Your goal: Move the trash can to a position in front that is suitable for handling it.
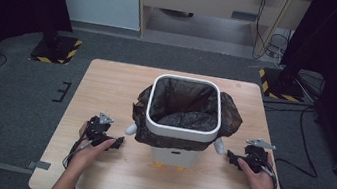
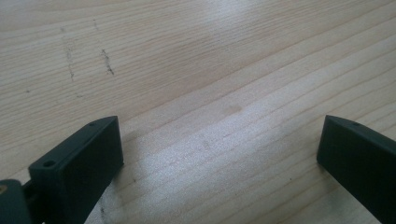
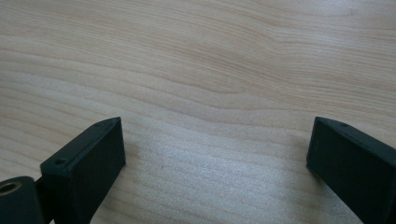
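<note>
A white bin [image 1: 182,127] stands in the middle of the desk [image 1: 106,90], a bit toward the person's side. A dark bag [image 1: 182,107] lines it and is folded out over the rim, hanging down the sides. Small white knobs stick out low on each side, and little orange bits show at the bottom, too small to make out. The left tool [image 1: 119,142] rests on the desk just left of the bin, held by the left hand [image 1: 92,151], pointing toward the bin. The right tool [image 1: 229,156] lies just right of it in the right hand [image 1: 255,176], pointing in too. Both tools are spread wide with only bare wood between their jaws. The forearms are cut off at the bottom edge.
</note>
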The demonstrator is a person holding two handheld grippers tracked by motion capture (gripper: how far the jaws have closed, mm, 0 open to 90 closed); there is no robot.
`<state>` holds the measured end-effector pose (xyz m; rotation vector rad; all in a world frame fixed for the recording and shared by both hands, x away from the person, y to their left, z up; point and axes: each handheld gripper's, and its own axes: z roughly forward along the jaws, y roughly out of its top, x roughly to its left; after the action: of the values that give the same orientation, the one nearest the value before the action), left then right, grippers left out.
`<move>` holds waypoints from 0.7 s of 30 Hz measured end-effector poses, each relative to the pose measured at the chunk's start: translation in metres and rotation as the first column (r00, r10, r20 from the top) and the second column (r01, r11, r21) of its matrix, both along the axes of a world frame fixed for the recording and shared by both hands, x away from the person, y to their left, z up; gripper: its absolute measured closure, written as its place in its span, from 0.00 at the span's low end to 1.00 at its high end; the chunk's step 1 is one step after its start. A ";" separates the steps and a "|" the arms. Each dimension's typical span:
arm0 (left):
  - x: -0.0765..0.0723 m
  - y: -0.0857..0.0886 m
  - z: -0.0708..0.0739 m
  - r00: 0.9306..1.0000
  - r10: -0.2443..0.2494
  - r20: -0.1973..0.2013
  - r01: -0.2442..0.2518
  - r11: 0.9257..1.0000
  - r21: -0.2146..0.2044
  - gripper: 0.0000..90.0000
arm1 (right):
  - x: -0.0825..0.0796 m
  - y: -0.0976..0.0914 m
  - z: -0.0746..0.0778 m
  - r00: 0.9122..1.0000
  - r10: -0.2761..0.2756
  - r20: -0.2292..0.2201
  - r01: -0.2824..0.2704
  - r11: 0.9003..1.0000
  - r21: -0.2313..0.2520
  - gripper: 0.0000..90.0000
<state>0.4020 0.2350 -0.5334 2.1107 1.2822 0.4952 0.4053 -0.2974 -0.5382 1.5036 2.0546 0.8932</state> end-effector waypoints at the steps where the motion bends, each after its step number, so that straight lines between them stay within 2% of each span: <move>1: 0.000 0.000 0.000 1.000 0.000 0.000 0.000 1.000 0.000 0.00 | 0.000 0.000 0.000 1.000 0.000 -0.002 0.000 1.000 0.002 0.05; 8: -0.001 -0.001 -0.001 1.000 0.010 0.008 -0.009 1.000 -0.007 0.00 | 0.001 0.002 0.001 1.000 0.006 -0.005 -0.006 1.000 -0.016 0.06; 9: -0.001 -0.001 -0.001 1.000 0.009 0.008 -0.009 1.000 -0.007 0.00 | 0.000 0.003 0.002 1.000 0.010 -0.013 -0.010 1.000 -0.003 0.07; 12: -0.001 -0.001 -0.001 1.000 0.009 0.008 -0.009 1.000 -0.006 0.00 | -0.001 0.003 0.004 1.000 0.016 -0.025 -0.016 1.000 -0.008 0.10; 13: -0.001 -0.001 -0.001 1.000 0.009 0.010 -0.009 1.000 -0.007 0.00 | -0.002 0.003 0.008 0.999 0.037 -0.023 -0.038 0.999 -0.033 0.15; 18: -0.002 -0.001 -0.001 1.000 0.011 0.012 -0.010 1.000 -0.009 0.00 | -0.004 0.000 0.021 0.998 0.053 -0.031 -0.054 0.998 -0.020 0.17; 21: -0.002 -0.001 -0.001 1.000 0.011 0.012 -0.011 1.000 -0.009 0.00 | -0.007 -0.003 0.036 0.996 0.082 -0.039 -0.083 0.996 -0.012 0.17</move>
<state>0.4003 0.2344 -0.5346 2.0917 1.2870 0.5057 0.3984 -0.3005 -0.5020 1.4490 2.1602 0.8858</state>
